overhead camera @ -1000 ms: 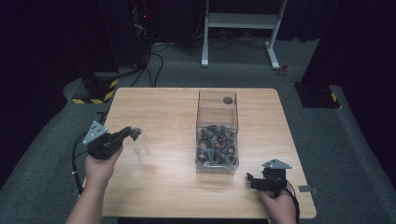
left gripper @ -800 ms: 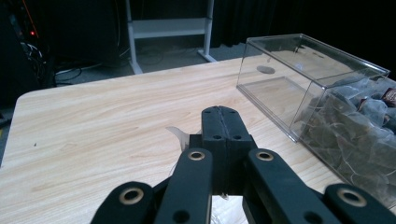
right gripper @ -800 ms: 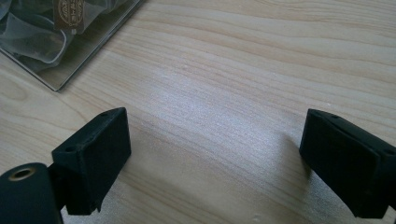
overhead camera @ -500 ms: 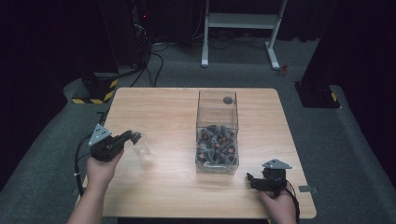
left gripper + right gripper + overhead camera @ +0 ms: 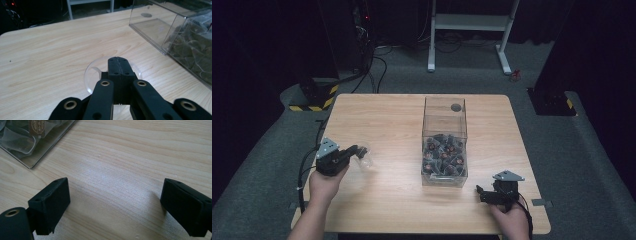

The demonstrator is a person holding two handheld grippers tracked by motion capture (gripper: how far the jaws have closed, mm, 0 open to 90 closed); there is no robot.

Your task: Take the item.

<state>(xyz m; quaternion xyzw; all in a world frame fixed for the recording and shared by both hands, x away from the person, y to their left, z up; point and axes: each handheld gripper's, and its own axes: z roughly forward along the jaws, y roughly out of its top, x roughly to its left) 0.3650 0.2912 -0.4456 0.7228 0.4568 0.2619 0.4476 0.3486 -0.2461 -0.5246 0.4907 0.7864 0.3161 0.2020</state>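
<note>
The left gripper (image 5: 119, 61) is clamped on a clear cup (image 5: 91, 75) near the table's (image 5: 382, 120) left edge. The right gripper (image 5: 113, 206) waits wide apart. Next, it probably sets the cup down gently.

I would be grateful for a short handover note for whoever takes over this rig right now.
Left claw: shut on the rim of a clear plastic cup, held low over the table, left of the clear box.
Right claw: open, holding nothing, low over the table by the box's near right corner.
Box: near half holds a pile of small wrapped items; far half is bare.
Done: cup gripped.
Left: probably moving items from the box into the cup; none is in it yet, as far as I can tell.
</note>
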